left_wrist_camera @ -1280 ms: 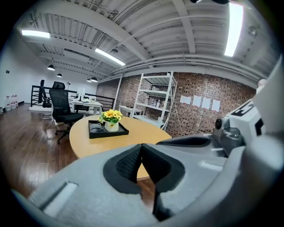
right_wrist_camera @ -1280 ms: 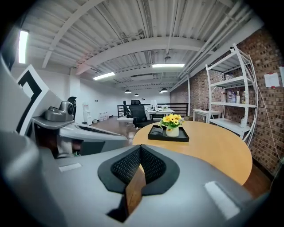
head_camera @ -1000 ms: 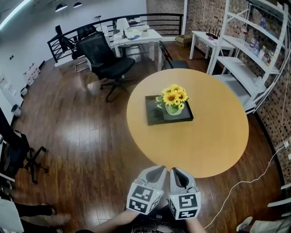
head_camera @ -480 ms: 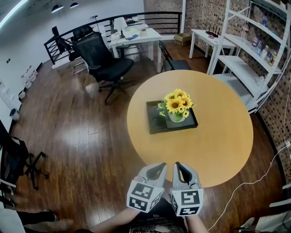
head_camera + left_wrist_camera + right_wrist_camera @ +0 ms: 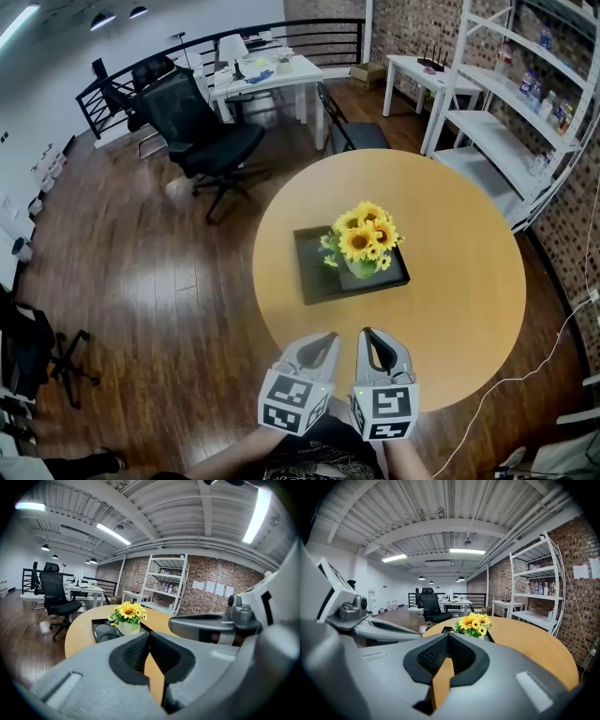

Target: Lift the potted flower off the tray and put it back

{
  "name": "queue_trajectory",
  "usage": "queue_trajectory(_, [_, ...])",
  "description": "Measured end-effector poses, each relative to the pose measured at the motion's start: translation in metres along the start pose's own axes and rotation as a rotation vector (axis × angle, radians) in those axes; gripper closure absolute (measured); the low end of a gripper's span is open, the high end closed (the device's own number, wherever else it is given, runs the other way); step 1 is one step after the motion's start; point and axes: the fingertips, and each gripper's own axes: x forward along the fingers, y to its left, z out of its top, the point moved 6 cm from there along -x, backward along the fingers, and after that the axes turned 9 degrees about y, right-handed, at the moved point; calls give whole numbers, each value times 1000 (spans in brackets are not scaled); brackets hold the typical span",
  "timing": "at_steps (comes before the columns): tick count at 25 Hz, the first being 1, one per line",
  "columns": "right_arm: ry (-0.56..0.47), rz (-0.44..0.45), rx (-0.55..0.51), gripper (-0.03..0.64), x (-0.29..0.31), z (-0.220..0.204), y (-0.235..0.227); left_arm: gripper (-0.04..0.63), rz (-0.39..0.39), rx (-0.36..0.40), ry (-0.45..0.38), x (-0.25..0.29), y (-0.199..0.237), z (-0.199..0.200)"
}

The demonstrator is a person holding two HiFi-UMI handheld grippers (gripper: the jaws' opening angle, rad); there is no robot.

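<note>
A pot of yellow sunflowers (image 5: 363, 242) stands upright on the right half of a black tray (image 5: 314, 272) in the middle of a round wooden table (image 5: 469, 281). My left gripper (image 5: 323, 337) and right gripper (image 5: 370, 334) are side by side at the table's near edge, well short of the tray. Both point toward the flower with jaw tips together and nothing between them. From the left gripper view the flower (image 5: 127, 616) shows ahead on the tray (image 5: 101, 631), beyond the closed tips (image 5: 149, 633). In the right gripper view the flower (image 5: 472, 623) sits just past the tips (image 5: 449, 634).
A black office chair (image 5: 202, 122) and a white desk (image 5: 262, 75) stand beyond the table on the left. A dark chair (image 5: 342, 127) is tucked at the table's far edge. White shelving (image 5: 525, 103) lines the brick wall at right. A white cable (image 5: 553, 352) trails on the floor.
Both grippers have moved forward together and now reach over the table's near edge. The table, tray and flower show nearer. The jaws stay closed.
</note>
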Motion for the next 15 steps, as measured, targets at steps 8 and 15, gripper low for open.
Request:
queue_trajectory(8, [23, -38, 49, 606, 54, 17, -41, 591, -13, 1, 33, 45, 32, 28])
queue_trajectory(15, [65, -45, 51, 513, 101, 13, -71, 591, -14, 31, 53, 79, 45, 46])
